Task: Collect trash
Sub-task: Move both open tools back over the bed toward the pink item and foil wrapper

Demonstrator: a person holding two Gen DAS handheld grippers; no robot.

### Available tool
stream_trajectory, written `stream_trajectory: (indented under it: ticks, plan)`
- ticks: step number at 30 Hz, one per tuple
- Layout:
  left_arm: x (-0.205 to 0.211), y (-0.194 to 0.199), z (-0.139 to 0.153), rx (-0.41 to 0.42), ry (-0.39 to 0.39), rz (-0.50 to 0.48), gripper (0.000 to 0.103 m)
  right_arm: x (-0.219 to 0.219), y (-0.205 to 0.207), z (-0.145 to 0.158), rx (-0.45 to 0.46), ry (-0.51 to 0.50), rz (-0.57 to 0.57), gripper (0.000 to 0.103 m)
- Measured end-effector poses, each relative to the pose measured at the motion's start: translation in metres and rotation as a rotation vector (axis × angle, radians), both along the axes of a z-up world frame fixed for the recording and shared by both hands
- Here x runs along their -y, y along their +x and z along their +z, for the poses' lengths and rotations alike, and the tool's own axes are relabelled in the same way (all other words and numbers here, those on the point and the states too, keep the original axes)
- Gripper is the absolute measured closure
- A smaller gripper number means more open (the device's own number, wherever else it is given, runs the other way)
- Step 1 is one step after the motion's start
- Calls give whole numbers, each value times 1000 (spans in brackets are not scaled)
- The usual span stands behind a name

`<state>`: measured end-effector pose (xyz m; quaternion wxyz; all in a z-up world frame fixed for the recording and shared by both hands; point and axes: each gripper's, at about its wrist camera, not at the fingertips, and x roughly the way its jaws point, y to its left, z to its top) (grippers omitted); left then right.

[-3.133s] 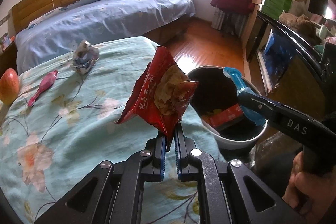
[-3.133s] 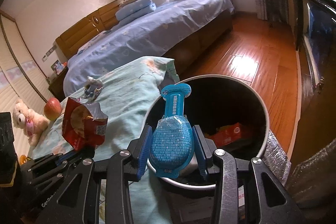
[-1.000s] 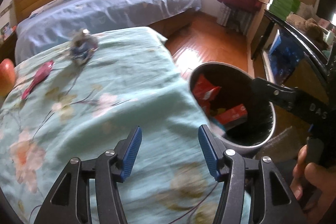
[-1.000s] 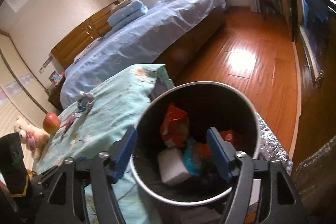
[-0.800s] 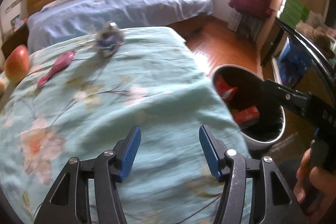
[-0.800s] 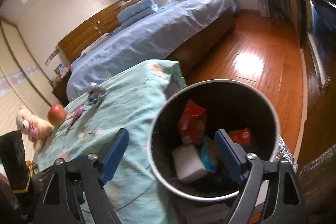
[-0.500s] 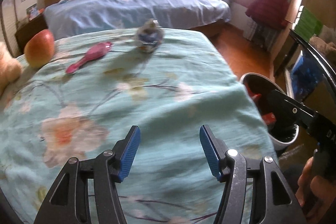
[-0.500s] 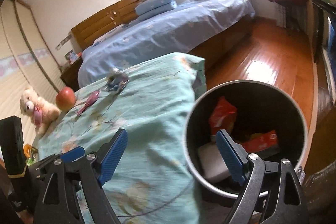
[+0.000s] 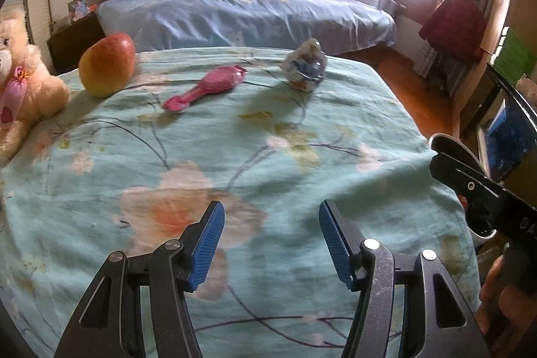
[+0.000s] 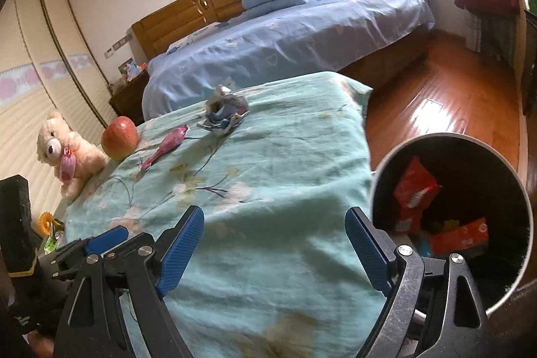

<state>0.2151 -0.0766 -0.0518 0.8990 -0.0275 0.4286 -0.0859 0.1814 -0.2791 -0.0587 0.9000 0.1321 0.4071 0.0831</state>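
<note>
Left hand-held gripper [image 9: 270, 235] jaws apart, tilted down over floral bedspread [image 9: 268, 136], right hand-held gripper [image 10: 275, 240] just widened, empty

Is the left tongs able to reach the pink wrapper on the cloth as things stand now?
Probably yes. The left tongs are open and empty, and only bare cloth lies between them and the pink wrapper. The apple and crumpled wrapper sit off to the sides.

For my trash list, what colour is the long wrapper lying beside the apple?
Pink. The wrapper shows best in the left wrist view.
</note>
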Motion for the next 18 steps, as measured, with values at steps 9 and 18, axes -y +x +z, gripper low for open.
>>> stream_trajectory:
  ticks: [9,18]
  plan:
    - [-22,26,-4,-4,27,38,45,-26,26,-5,-14,-10,47,16]
    - [-37,74,-12,-16,64,61,45,-48,66,-12,-23,-16,93,16]
